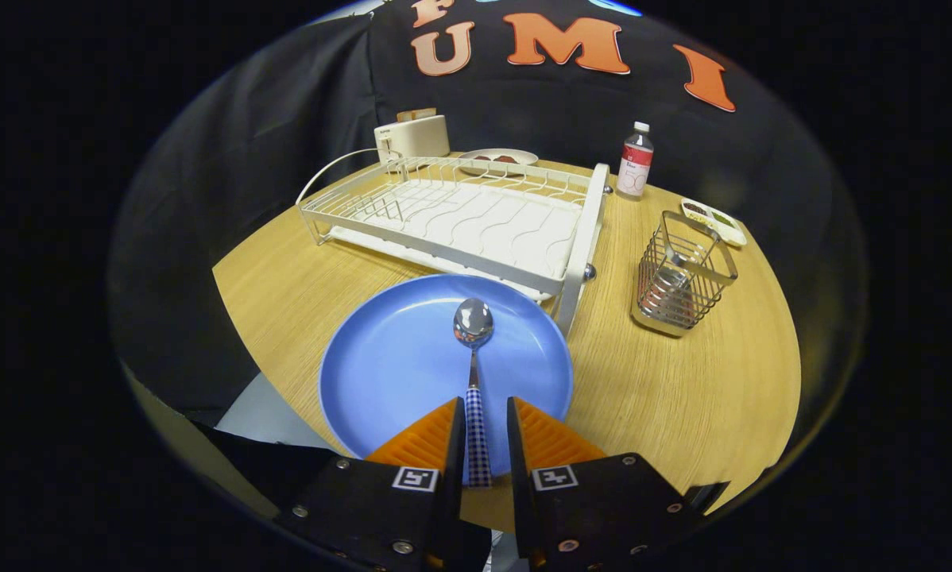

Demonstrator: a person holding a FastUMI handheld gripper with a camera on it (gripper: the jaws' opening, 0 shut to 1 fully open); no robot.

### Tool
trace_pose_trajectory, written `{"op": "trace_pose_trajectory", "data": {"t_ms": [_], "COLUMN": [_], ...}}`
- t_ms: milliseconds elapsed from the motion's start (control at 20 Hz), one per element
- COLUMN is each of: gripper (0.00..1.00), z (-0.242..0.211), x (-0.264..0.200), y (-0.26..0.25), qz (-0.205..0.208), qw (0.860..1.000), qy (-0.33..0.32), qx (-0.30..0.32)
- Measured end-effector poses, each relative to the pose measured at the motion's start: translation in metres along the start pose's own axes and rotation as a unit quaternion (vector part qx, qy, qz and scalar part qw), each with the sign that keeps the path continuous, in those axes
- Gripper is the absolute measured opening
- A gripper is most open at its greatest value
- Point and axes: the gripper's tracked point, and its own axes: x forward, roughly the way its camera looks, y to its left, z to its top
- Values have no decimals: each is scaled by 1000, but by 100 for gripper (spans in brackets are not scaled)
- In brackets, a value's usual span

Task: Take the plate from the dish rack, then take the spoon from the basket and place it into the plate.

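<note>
**Spoon lies in the plate; only the let-go is in doubt**

The round wooden table [683,397] carries everything. On its far side stands the white dish rack [460,218], its slots bare. Just in front of the rack, touching or nearly touching its near corner, the blue plate [388,357] lies flat on the table, so the first half of the job looks done. To the right of the rack, well apart from the plate, stands the wire basket [683,274]. The spoon [474,326] lies with its bowl near the middle of the plate and its checked handle running back between the fingers of the tongs [485,429]. The fingers stand slightly apart, with slim gaps on both sides of the handle, so they seem to have let go. What is left, by this reading, is drawing the tongs clear.
</note>
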Motion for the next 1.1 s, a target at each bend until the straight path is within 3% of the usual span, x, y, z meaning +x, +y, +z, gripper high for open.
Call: {"op": "trace_pose_trajectory", "data": {"t_ms": [400, 550, 700, 1100], "gripper": [42, 62, 74, 80], "z": [52, 85, 124, 240], "x": [-20, -33, -49, -115], "y": [-6, -9, -19, -52], "qz": [-36, -50, -75, -155], "qw": [999, 996, 991, 951], "qy": [-37, -68, -108, -267], "qx": [6, 17, 23, 20]}}
